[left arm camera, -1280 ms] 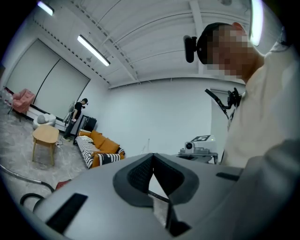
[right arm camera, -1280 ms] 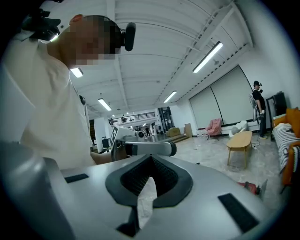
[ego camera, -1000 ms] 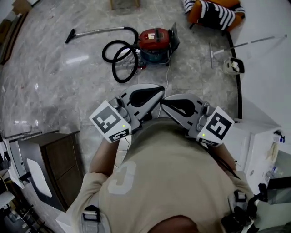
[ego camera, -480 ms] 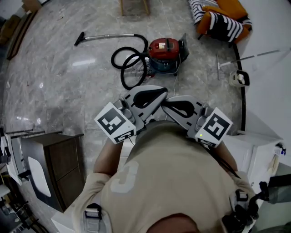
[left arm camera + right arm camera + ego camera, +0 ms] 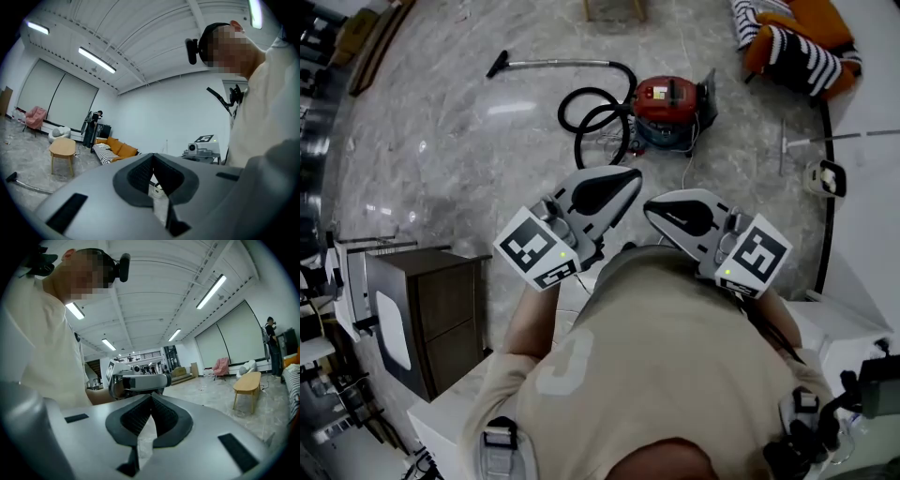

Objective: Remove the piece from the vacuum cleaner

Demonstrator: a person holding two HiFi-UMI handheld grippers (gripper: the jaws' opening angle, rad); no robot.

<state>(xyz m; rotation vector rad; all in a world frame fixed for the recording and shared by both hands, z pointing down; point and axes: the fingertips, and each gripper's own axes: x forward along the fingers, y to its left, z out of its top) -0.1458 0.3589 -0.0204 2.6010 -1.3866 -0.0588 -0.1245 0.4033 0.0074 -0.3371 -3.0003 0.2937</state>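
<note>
Left gripper [image 5: 630, 176] – jaws pressed together, nothing between them, held at chest, centre of frame. Right gripper [image 5: 650, 210] just beside it – jaws likewise closed, empty. Vacuum cleaner [image 5: 673, 101], red, on marble floor [image 5: 441, 141], upper centre, well apart from both claws. Black hose [image 5: 598, 120] coiled at its left; wand [image 5: 558, 64] lying toward upper left.

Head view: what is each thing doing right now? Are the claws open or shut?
left claw, shut, nothing in it
right claw, shut, nothing in it
vacuum cleaner, sitting upright on the floor, no claw touching it
hose, coiled in loops beside the vacuum cleaner
wand, lying flat on the floor
</note>
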